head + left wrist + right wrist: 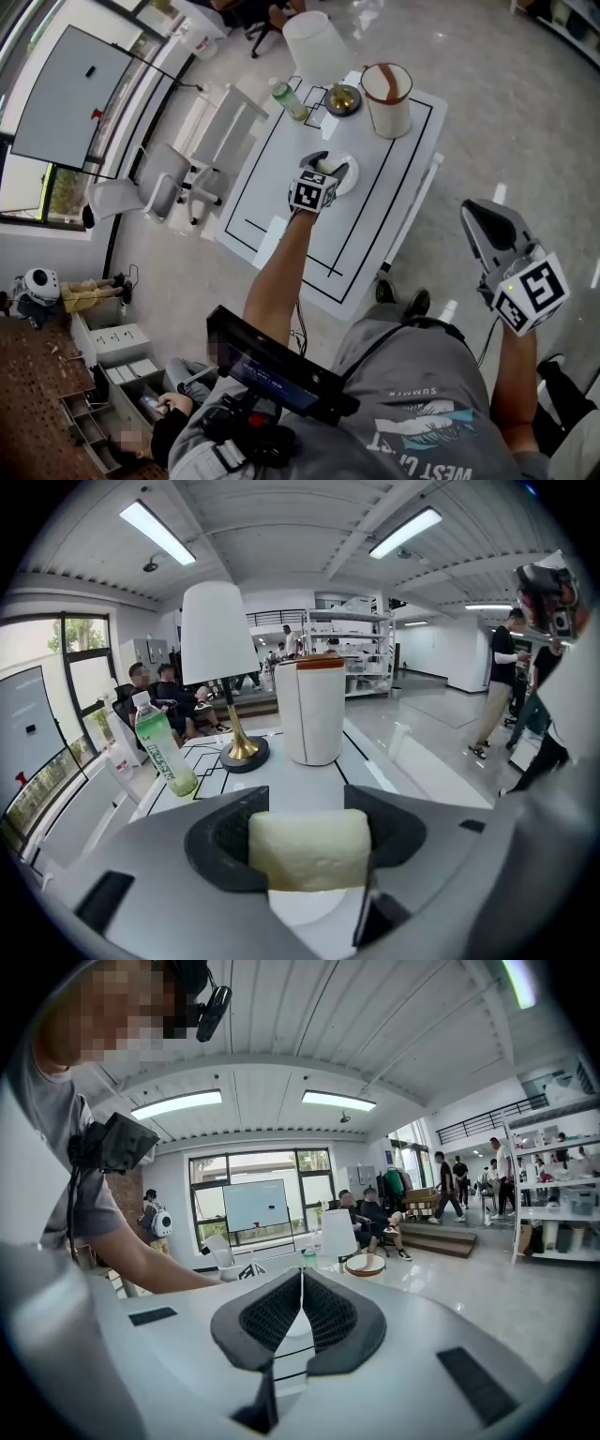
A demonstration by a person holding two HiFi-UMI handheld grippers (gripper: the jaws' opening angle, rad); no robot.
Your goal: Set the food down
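Note:
A pale yellow block of food [309, 851] sits clamped between the dark pads of my left gripper [309, 829]. It hangs just over a small white plate [298, 909] on the white table [281, 159]. I cannot tell whether the food touches the plate. From the head view, the left gripper [327, 167] is over that plate [350, 180] near the table's middle. My right gripper [474, 214] is off the table to the right, over the floor, jaws pressed together with nothing between them [301, 1283].
Beyond the plate stand a white canister with a brown lid [312, 710], a white-shaded lamp on a brass base [221, 639] and a green bottle [163, 746]. Black lines mark the tabletop. White chairs [192, 178] stand left of the table. People stand and sit in the background.

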